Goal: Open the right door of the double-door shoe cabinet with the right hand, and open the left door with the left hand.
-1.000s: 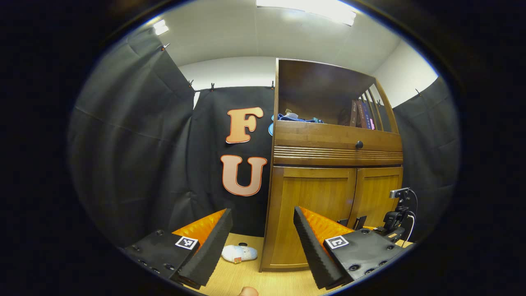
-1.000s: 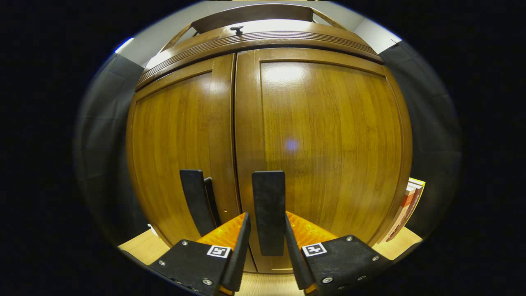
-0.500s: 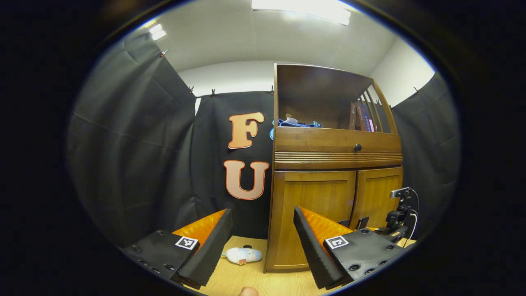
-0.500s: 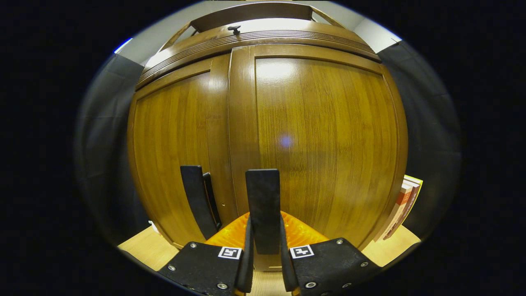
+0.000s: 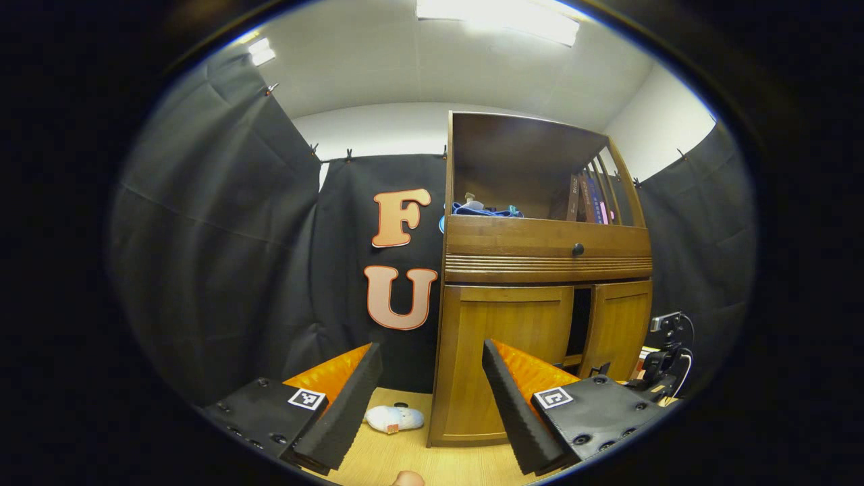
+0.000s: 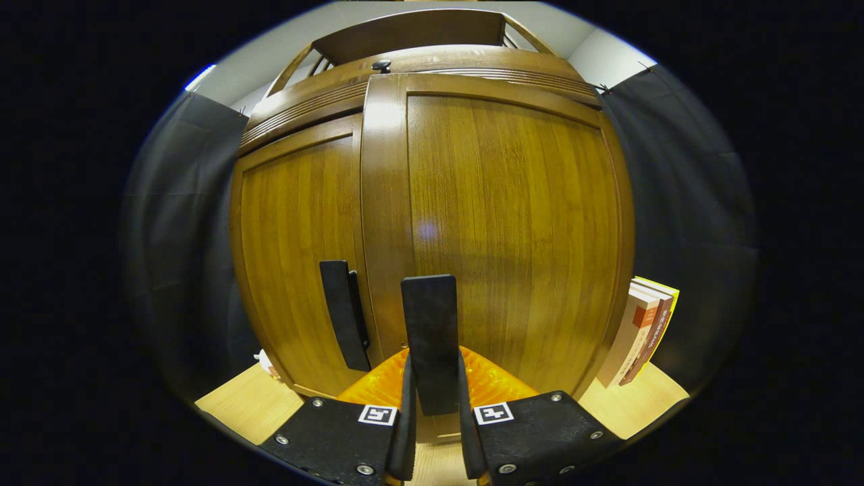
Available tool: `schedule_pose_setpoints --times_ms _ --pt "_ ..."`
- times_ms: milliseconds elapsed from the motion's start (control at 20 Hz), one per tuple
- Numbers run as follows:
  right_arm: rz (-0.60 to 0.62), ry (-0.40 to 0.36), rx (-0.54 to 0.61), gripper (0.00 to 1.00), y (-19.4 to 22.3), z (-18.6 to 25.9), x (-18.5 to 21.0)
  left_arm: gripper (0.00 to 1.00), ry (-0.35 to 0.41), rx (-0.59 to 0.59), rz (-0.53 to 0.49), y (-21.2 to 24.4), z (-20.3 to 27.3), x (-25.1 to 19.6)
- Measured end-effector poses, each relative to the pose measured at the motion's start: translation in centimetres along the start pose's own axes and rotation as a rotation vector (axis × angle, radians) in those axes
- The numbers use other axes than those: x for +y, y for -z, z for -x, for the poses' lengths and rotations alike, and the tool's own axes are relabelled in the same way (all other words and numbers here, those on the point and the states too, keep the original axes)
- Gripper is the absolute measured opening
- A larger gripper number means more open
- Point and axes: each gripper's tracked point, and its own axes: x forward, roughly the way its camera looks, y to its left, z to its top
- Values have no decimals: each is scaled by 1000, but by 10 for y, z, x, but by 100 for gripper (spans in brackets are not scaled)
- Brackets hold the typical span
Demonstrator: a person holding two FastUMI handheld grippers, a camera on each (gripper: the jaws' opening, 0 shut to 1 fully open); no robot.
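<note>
The wooden shoe cabinet (image 5: 540, 266) stands right of centre in the left gripper view. Its left door (image 5: 503, 358) is closed. Its right door (image 5: 617, 324) is ajar, with a dark gap (image 5: 578, 320) between the two. My left gripper (image 5: 432, 405) is open and held well back from the cabinet, nothing between its fingers. In the right gripper view, the right door (image 6: 513, 229) swings toward me, and my right gripper (image 6: 433, 378) is shut on its black vertical handle (image 6: 429, 324). The left door (image 6: 297, 250) and its handle (image 6: 344, 314) sit just to the left.
A white soft toy (image 5: 393, 418) lies on the wooden floor left of the cabinet base. Books (image 6: 641, 331) lean against the cabinet's right side. Above the doors is a drawer with a knob (image 5: 578, 250), and an open shelf holds books and blue items.
My right gripper closed on the right door's handle and pulled; the door has swung out and a gap has opened. My left gripper has barely moved.
</note>
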Motion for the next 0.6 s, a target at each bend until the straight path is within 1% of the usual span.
schedule_pose_setpoints --times_ms 50,100,150,300,350,450,500,550,600 --pt "1 -5 -1 28 0 6 -2 94 5 -1 1 -2 1 -3" --pt "2 -9 -2 31 1 12 -3 94 9 -3 1 -2 3 -6" --pt "7 -12 -4 27 0 18 -6 94 14 -4 2 -3 4 -8" --pt "12 -23 -10 27 2 36 -15 94 40 -6 16 -4 9 -20" --pt "6 -25 -10 27 2 42 -17 96 49 -6 22 -5 11 -24" --pt "3 -21 -14 27 -1 58 -25 94 65 -7 29 -8 14 -30" --pt "5 -16 -19 27 -2 65 -29 96 68 -9 29 -8 15 -33" --pt "8 -12 -20 27 -1 73 -33 94 72 -12 28 -9 15 -35" --pt "7 -9 -21 27 -2 80 -38 94 76 -13 29 -10 16 -38"
